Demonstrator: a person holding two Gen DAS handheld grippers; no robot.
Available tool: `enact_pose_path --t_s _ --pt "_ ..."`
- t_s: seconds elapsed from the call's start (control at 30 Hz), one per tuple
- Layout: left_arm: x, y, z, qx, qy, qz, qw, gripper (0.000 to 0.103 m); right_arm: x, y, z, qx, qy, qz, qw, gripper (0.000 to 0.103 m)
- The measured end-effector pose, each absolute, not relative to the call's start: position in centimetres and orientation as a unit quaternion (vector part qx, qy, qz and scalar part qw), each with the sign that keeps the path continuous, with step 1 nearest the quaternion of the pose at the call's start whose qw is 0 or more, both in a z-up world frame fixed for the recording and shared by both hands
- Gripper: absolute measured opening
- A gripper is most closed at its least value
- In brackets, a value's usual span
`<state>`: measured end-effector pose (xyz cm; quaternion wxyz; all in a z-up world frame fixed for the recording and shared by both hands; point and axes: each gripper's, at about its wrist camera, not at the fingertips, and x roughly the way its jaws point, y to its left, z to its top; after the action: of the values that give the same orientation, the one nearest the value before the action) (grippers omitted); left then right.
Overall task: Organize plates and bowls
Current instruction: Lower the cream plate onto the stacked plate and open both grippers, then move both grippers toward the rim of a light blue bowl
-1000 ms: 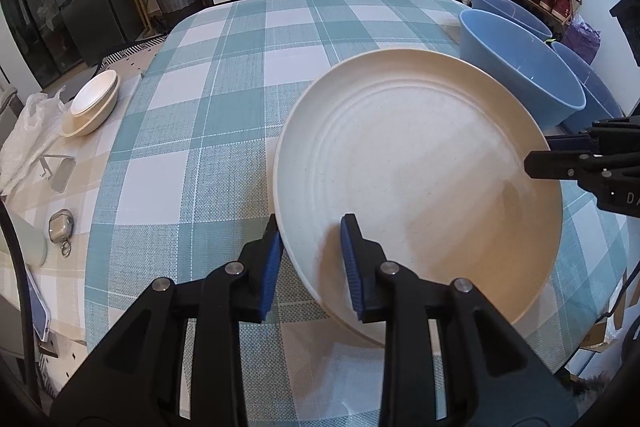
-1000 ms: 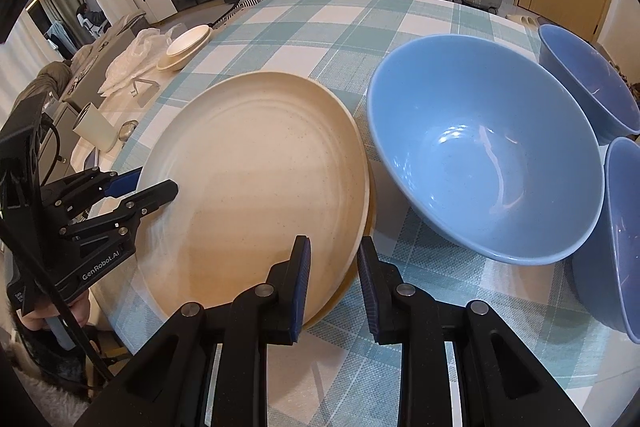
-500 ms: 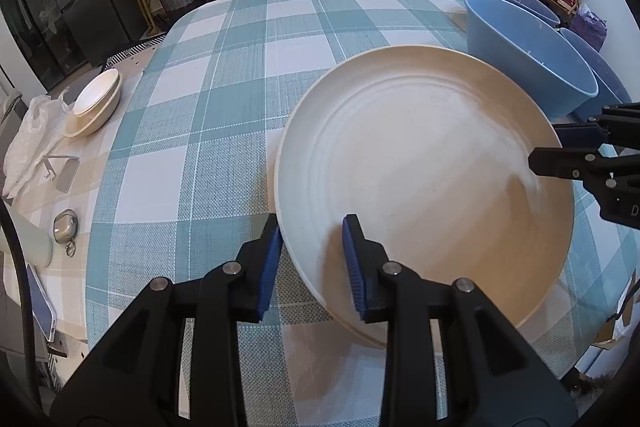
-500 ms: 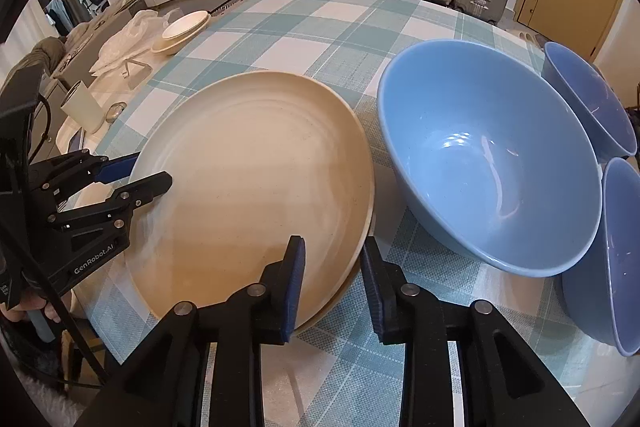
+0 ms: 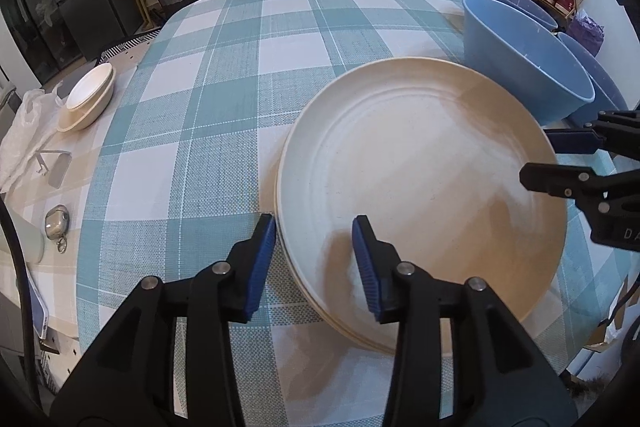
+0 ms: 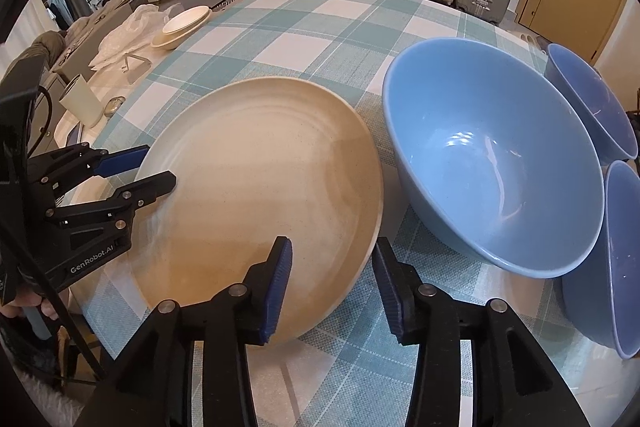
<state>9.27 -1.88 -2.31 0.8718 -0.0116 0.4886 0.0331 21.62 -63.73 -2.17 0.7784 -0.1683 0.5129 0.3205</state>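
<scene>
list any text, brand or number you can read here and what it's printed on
"GenRobot.AI": white print on the black body of the left gripper, seen from the right wrist.
"DA": cut-off white letters on the right gripper, at the edge of the left wrist view.
Nothing else is legible.

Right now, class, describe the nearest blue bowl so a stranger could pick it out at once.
Start at the teal-and-white checked tablecloth, then find the large cream round plate near its front edge. The big blue bowl sits directly right of that plate, almost touching it. Unlike the two other blue bowls behind it, it is closest to the plate.
</scene>
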Motion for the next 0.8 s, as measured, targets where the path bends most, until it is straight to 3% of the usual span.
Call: enact_pose_path --t_s 0.23,0.3,0.37,0.53,0.63,0.73,0.8 --pt "9.1 -2.0 -1.7 -0.029 0.482 0.012 0.876 0.060 21.4 -63.7 -1.9 -0.170 0.511 0.330 0.775 0.053" --pt "9.0 -2.1 -1.5 -0.027 0.478 0.010 0.878 0.070 21.5 -63.8 -1.8 -0.161 0.513 0.338 0.772 0.061" --pt "8.9 -2.1 -1.2 -0.028 0.475 0.008 0.879 0.074 21.4 -63.8 -1.5 -0.154 0.510 0.349 0.771 0.073" --pt "8.7 -1.6 -0.2 -0.046 0.470 -0.004 0.882 0.077 20.9 -63.6 -0.8 -0.158 0.499 0.358 0.773 0.080" --pt "8.5 -1.4 0.5 -0.051 0.463 -0.009 0.885 0.083 20.7 -63.5 -0.5 -0.158 0.495 0.362 0.774 0.084" --pt "8.4 -1.2 0.7 -0.055 0.464 -0.003 0.884 0.101 20.6 -63.3 -0.3 -0.163 0.488 0.359 0.779 0.087" --pt "8.2 -1.1 0.9 -0.055 0.460 -0.001 0.886 0.101 20.5 -63.3 0.0 -0.158 0.485 0.360 0.781 0.090"
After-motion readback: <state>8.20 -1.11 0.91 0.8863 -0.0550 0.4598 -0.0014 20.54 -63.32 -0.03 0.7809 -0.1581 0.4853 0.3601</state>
